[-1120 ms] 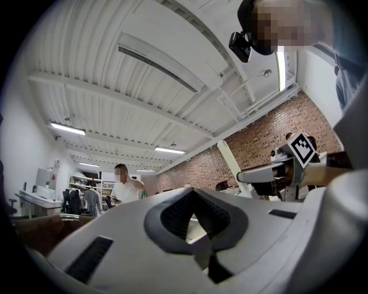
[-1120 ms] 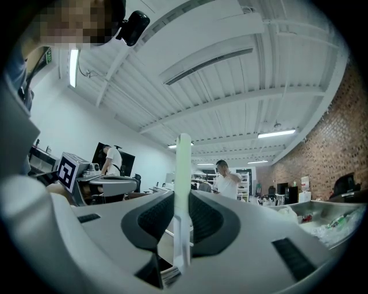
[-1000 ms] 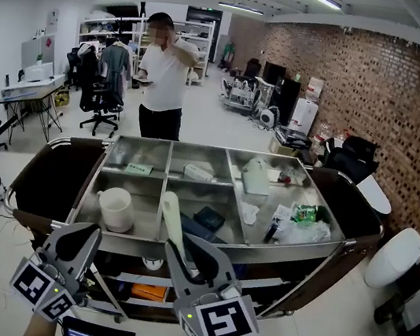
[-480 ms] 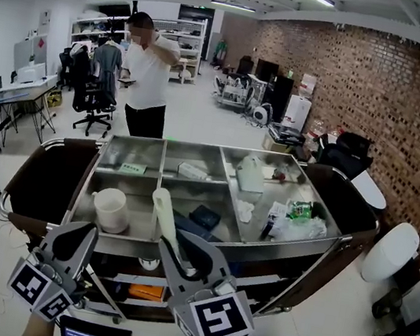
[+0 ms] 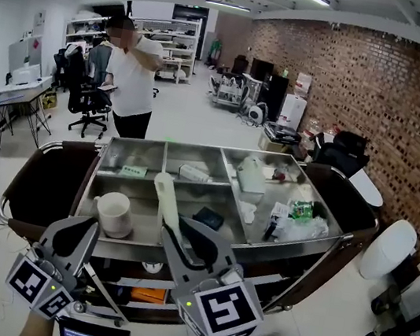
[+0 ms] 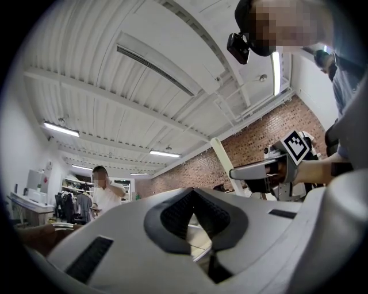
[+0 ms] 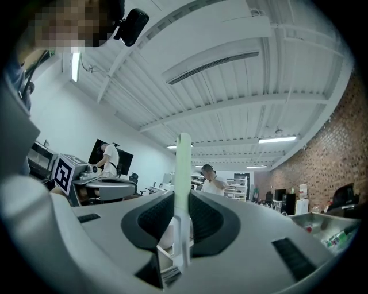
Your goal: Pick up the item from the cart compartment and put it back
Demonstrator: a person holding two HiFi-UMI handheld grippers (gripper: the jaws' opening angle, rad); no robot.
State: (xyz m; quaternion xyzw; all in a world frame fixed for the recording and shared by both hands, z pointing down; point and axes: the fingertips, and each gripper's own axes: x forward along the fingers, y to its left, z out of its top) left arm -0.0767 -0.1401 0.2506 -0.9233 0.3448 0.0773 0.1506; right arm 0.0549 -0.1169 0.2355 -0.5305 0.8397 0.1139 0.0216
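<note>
My right gripper (image 5: 182, 238) is shut on the lower end of a long pale green-white stick (image 5: 163, 199), which stands up over the steel cart's (image 5: 146, 192) front middle compartment. In the right gripper view the stick (image 7: 183, 172) rises straight between the dark pads of that gripper (image 7: 183, 215). My left gripper (image 5: 74, 240) hangs in front of the cart's left side, jaws together with nothing in them. The left gripper view shows its jaws (image 6: 195, 221) closed, with the right gripper (image 6: 270, 172) and the stick (image 6: 221, 163) off to the right.
A white mug (image 5: 113, 212) stands in the front left compartment. A dark flat item (image 5: 208, 219) lies in the middle, plastic bags (image 5: 296, 224) at the right, a white tube (image 5: 195, 173) at the back. A person in a white shirt (image 5: 133, 79) stands beyond the cart. A brick wall (image 5: 381, 96) runs along the right.
The person behind the cart has drifted left in the view. My right gripper has kept its hold on the stick and sits slightly higher; the left gripper has barely moved.
</note>
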